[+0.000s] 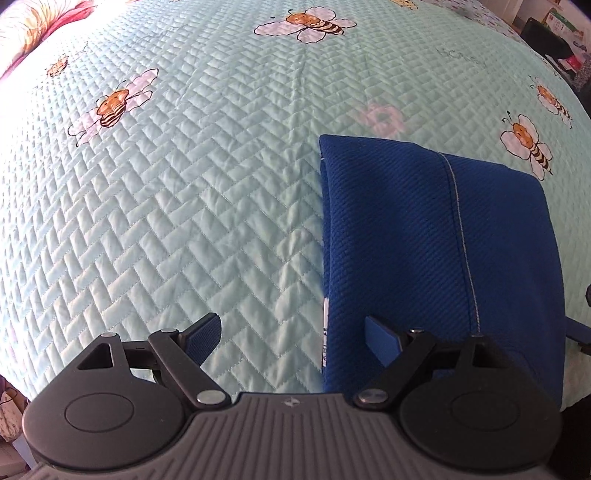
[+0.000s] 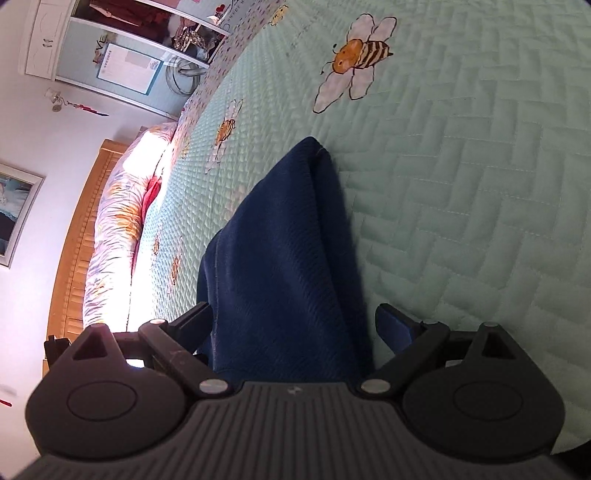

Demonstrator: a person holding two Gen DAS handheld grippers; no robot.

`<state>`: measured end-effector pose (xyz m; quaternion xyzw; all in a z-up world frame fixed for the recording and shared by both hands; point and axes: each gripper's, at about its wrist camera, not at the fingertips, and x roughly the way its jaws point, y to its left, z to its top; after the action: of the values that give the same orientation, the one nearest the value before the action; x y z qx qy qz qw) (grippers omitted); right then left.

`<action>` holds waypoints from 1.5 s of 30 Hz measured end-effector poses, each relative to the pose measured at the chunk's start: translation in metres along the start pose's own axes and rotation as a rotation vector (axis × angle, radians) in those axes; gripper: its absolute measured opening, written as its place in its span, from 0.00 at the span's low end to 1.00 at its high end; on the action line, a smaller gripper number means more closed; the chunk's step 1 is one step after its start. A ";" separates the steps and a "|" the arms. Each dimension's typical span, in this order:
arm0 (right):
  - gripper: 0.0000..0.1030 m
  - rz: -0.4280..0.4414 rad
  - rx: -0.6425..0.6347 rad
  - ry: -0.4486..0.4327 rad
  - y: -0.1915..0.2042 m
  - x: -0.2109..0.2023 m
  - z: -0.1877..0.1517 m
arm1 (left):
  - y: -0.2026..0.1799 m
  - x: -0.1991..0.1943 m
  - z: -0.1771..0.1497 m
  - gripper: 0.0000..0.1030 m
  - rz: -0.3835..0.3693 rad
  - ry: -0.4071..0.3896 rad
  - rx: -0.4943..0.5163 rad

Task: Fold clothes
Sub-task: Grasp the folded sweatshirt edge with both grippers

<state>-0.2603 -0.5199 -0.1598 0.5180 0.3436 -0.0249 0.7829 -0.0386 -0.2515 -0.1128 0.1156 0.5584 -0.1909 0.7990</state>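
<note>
Folded blue waffle-knit garment (image 1: 436, 236) on quilted bedspread (image 1: 184, 184) (bee print); left claw (image 1: 291, 332), right claw (image 2: 291, 325) wide, empty.

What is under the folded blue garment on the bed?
The blue garment lies directly on the mint bee-print quilt, which shows all around it. A white tag peeks from its layered left edge. Anything between its layers is covered.

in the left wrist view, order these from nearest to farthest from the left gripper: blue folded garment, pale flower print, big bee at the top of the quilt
1. Blue folded garment: its near end lies at the left gripper, under the right-hand finger.
2. Pale flower print: on the quilt, just beyond the garment's far edge.
3. Big bee print: farthest, at the top of the view.
</note>
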 end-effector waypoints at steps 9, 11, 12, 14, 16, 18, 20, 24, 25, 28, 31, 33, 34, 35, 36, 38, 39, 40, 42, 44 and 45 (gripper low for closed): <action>0.92 0.064 0.031 0.036 -0.010 0.010 0.014 | 0.044 0.019 0.009 0.84 -0.220 0.019 -0.191; 0.99 0.084 0.027 0.045 -0.010 0.013 0.015 | 0.046 0.023 0.010 0.84 -0.257 0.016 -0.197; 1.00 0.096 0.016 0.055 -0.008 0.015 0.015 | 0.047 0.024 0.010 0.87 -0.276 0.016 -0.198; 1.00 0.102 -0.015 0.081 -0.004 0.021 0.015 | 0.047 0.027 0.012 0.96 -0.322 0.024 -0.196; 1.00 0.103 -0.041 0.113 0.001 0.027 0.016 | 0.045 0.031 0.015 1.00 -0.381 0.050 -0.186; 1.00 0.105 -0.048 0.145 0.003 0.031 0.019 | 0.041 0.036 0.019 1.00 -0.431 0.082 -0.171; 1.00 0.114 -0.034 0.164 0.002 0.035 0.024 | 0.040 0.041 0.022 1.00 -0.484 0.110 -0.184; 1.00 0.146 0.008 0.181 -0.002 0.041 0.035 | 0.037 0.059 0.029 1.00 -0.698 0.199 -0.270; 1.00 0.149 0.012 0.181 -0.001 0.043 0.038 | 0.034 0.064 0.030 1.00 -0.720 0.222 -0.278; 1.00 0.152 -0.008 0.203 0.003 0.050 0.044 | 0.027 0.072 0.037 1.00 -0.733 0.243 -0.273; 1.00 0.159 -0.035 0.236 0.007 0.059 0.052 | 0.029 0.081 0.042 1.00 -0.783 0.263 -0.311; 1.00 0.169 -0.043 0.261 0.011 0.066 0.059 | 0.030 0.087 0.045 1.00 -0.812 0.269 -0.341; 1.00 0.176 -0.032 0.268 0.010 0.069 0.063 | 0.031 0.088 0.045 1.00 -0.820 0.266 -0.350; 1.00 0.183 -0.020 0.274 0.010 0.072 0.067 | 0.031 0.089 0.046 1.00 -0.829 0.263 -0.358; 1.00 0.190 -0.008 0.281 0.010 0.074 0.071 | 0.031 0.089 0.046 1.00 -0.838 0.258 -0.362; 1.00 0.209 -0.018 0.307 0.012 0.080 0.076 | 0.030 0.090 0.044 1.00 -0.860 0.247 -0.365; 1.00 0.226 -0.040 0.325 0.013 0.081 0.077 | 0.031 0.092 0.044 1.00 -0.876 0.248 -0.370; 1.00 0.242 -0.056 0.333 0.013 0.082 0.077 | 0.033 0.093 0.044 1.00 -0.891 0.252 -0.376; 0.97 0.275 -0.093 0.336 0.011 0.079 0.078 | 0.036 0.095 0.043 1.00 -0.914 0.255 -0.396; 0.85 0.265 -0.128 0.328 0.009 0.075 0.076 | 0.036 0.090 0.041 1.00 -0.906 0.243 -0.400; 0.71 0.247 -0.126 0.319 0.006 0.073 0.075 | 0.033 0.087 0.041 1.00 -0.892 0.233 -0.393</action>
<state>-0.1636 -0.5560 -0.1792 0.5034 0.3979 0.1750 0.7467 0.0367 -0.2528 -0.1807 -0.2665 0.6643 -0.3911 0.5786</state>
